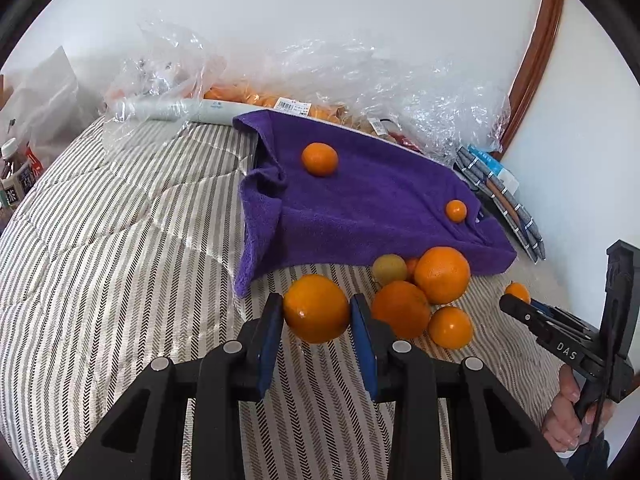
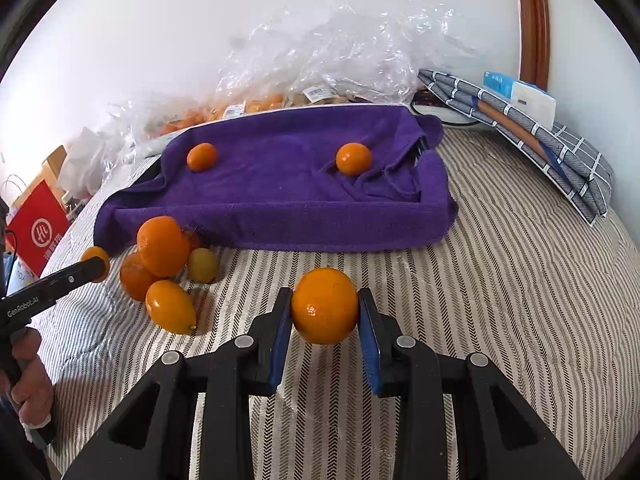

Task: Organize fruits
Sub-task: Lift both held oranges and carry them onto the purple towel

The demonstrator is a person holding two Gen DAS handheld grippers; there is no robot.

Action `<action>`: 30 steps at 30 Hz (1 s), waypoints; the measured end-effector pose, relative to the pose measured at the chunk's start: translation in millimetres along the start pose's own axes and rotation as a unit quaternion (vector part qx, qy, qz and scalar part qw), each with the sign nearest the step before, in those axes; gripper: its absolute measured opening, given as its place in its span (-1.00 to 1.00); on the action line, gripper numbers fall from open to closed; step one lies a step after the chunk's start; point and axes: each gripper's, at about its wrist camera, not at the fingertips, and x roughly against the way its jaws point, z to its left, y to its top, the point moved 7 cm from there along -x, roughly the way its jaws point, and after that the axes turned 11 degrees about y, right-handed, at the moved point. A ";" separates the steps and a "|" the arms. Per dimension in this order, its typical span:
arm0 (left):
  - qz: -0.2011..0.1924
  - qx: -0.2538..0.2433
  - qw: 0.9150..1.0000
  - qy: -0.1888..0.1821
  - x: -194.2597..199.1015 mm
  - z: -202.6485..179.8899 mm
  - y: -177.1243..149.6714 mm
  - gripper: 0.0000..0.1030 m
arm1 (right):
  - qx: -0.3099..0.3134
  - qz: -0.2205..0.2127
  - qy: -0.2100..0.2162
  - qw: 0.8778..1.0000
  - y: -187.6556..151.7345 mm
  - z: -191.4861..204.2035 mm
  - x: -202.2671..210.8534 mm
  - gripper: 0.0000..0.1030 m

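Note:
My left gripper (image 1: 317,310) is shut on an orange (image 1: 316,308), held just above the striped bedcover. My right gripper (image 2: 325,308) is shut on another orange (image 2: 325,306), also above the cover. A tray draped in a purple towel (image 1: 372,208) (image 2: 296,196) lies ahead with two small oranges on it (image 1: 319,159) (image 1: 456,211) (image 2: 202,156) (image 2: 353,158). A pile of several oranges and one yellowish fruit (image 1: 424,292) (image 2: 168,264) sits at the tray's near corner. The right gripper also shows at the right of the left wrist view.
Crumpled clear plastic bags (image 1: 320,76) (image 2: 332,52) with packed fruit lie behind the tray by the wall. Folded grey cloths (image 2: 528,128) (image 1: 500,196) lie to the right. Bottles (image 1: 16,176) and a red bag (image 2: 36,232) stand at the left edge.

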 end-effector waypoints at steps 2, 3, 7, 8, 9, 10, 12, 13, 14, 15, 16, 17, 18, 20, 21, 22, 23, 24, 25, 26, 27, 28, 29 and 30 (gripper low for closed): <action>-0.006 -0.006 1.000 -0.001 4.5 -1.6 1.6 -0.37 | -0.001 -0.005 -0.003 1.000 2.3 1.0 2.0 -0.38; -0.008 -0.011 1.000 0.006 6.7 -2.0 3.8 -0.37 | -0.002 -0.008 -0.003 1.000 3.9 2.0 3.5 -0.38; -0.022 -0.006 1.000 0.005 16.1 -4.4 23.0 -0.37 | 0.004 -0.017 0.019 1.000 18.1 13.1 11.0 -0.38; -0.029 -0.003 1.000 0.007 18.2 -4.5 31.4 -0.37 | 0.005 -0.020 0.023 1.000 23.1 14.9 11.8 -0.38; -0.035 0.001 0.999 0.009 19.5 -4.2 39.4 -0.37 | 0.008 -0.024 0.025 0.999 28.8 16.2 12.8 -0.38; -0.039 0.006 0.999 0.012 20.0 -2.7 46.3 -0.37 | 0.009 -0.030 0.025 0.999 36.0 17.2 13.3 -0.38; -0.044 0.012 0.999 0.019 16.9 -3.6 63.4 -0.37 | 0.010 -0.037 0.022 0.999 50.2 17.1 11.4 -0.38; -0.048 0.011 0.999 0.017 15.4 -6.7 71.7 -0.37 | 0.010 -0.042 0.020 0.999 58.5 16.3 10.0 -0.38; -0.056 0.010 0.998 0.013 14.3 -9.7 80.8 -0.37 | 0.010 -0.048 0.017 0.999 65.3 15.4 9.4 -0.38; -0.067 0.012 0.998 0.011 11.9 -12.5 92.2 -0.37 | 0.011 -0.056 0.015 0.998 74.7 13.6 8.2 -0.38; -0.073 0.016 0.997 0.011 10.0 -13.3 99.3 -0.37 | 0.011 -0.065 0.015 0.998 83.2 11.8 7.1 -0.38; -0.077 0.022 0.997 0.011 5.2 -15.0 108.7 -0.37 | 0.011 -0.070 0.016 0.997 89.1 10.0 6.6 -0.38; -0.078 0.029 0.996 0.007 0.9 -16.1 115.1 -0.37 | 0.009 -0.079 0.015 0.997 98.6 7.5 4.2 -0.38; -0.078 0.041 0.996 0.001 -9.2 -17.8 125.7 -0.37 | 0.005 -0.089 0.014 0.996 111.7 3.6 0.4 -0.38; -0.079 0.044 0.996 0.005 -13.5 -17.5 128.4 -0.37 | 0.004 -0.094 0.015 0.995 118.1 1.8 -2.6 -0.38; -0.081 0.045 0.996 0.009 -17.1 -17.3 129.2 -0.37 | 0.005 -0.096 0.016 0.995 122.3 0.5 -5.9 -0.38; -0.081 0.049 0.995 0.012 -22.4 -15.6 127.8 -0.37 | 0.007 -0.098 0.014 0.995 125.5 -1.0 -10.6 -0.38; -0.076 0.050 0.996 0.012 -28.1 -13.9 124.8 -0.37 | 0.007 -0.098 0.013 0.995 126.9 -2.5 -14.5 -0.38; -0.069 0.051 0.996 0.012 -33.0 -12.4 121.0 -0.37 | 0.006 -0.097 0.013 0.995 126.5 -5.1 -21.2 -0.38; -0.059 0.051 0.997 0.015 -38.3 -11.0 117.5 -0.37 | 0.003 -0.094 0.014 0.995 125.0 -7.6 -25.9 -0.38; -0.052 0.052 0.997 0.016 -43.0 -10.1 115.1 -0.37 | -0.002 -0.086 0.015 0.996 121.7 -11.1 -32.1 -0.38; -0.048 0.052 0.997 0.017 -46.7 -9.4 114.0 -0.37 | -0.006 -0.078 0.017 0.997 119.2 -13.4 -36.5 -0.38; -0.043 0.054 0.997 0.018 -49.4 -8.5 112.7 -0.37 | -0.010 -0.071 0.020 0.997 116.4 -15.3 -40.3 -0.38; -0.036 0.054 0.998 0.016 -51.7 -8.5 111.2 -0.37 | -0.011 -0.064 0.019 0.998 114.1 -17.1 -43.9 -0.38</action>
